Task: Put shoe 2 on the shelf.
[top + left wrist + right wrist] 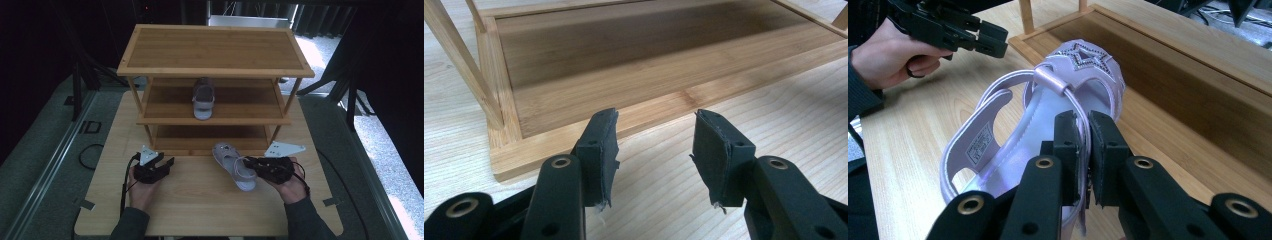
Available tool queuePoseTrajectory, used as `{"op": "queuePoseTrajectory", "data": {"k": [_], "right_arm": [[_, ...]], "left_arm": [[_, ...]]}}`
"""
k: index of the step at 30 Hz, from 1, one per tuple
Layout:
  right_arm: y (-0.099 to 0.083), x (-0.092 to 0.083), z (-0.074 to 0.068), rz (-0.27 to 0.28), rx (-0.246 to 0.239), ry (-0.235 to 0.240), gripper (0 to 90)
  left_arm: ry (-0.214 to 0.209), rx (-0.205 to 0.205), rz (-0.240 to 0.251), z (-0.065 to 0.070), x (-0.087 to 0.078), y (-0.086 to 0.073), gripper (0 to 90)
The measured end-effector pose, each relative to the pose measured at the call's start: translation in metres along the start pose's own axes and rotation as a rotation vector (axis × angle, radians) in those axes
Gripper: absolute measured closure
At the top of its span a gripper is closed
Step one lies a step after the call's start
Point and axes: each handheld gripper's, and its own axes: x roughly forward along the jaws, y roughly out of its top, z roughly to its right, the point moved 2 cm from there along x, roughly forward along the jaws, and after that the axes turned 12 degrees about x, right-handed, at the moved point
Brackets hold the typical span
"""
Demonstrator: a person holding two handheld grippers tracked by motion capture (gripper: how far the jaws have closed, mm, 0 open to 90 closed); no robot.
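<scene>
On the near right of the wooden table (200, 200), the right gripper (256, 166) has its jaws clenched on the side strap of a lilac sandal (234, 167), the black pads pressed together with only the thin strap between them. In the right gripper view the right gripper (1084, 130) pinches that strap just behind the sandal's (1048, 120) star-trimmed toe band, and the shoe tilts with its toe pointing away toward the bottom shelf of the bamboo shoe rack (1198, 95). In the high view the sandal lies just in front of the rack's (215, 50) lowest shelf, its heel end toward the near edge; whether its sole touches the table cannot be told. On the near left, the left gripper (162, 164) is held in the person's left hand (142, 187) with its jaws released and wide apart. The left gripper view shows the left gripper (656, 145) with nothing between the pads, hovering over bare table just before the rack's front rail. A second, matching sandal (203, 100) stands on the middle shelf, well apart from both grippers
</scene>
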Motion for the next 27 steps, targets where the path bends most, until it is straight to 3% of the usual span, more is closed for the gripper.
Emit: {"op": "queuePoseTrajectory", "data": {"k": [27], "right_arm": [[0.031, -0.006, -0.013, 0.024, -0.036, 0.085, 83.0]], "left_arm": [[0.001, 0.004, -0.004, -0.001, 0.001, 0.000, 52.8]]}}
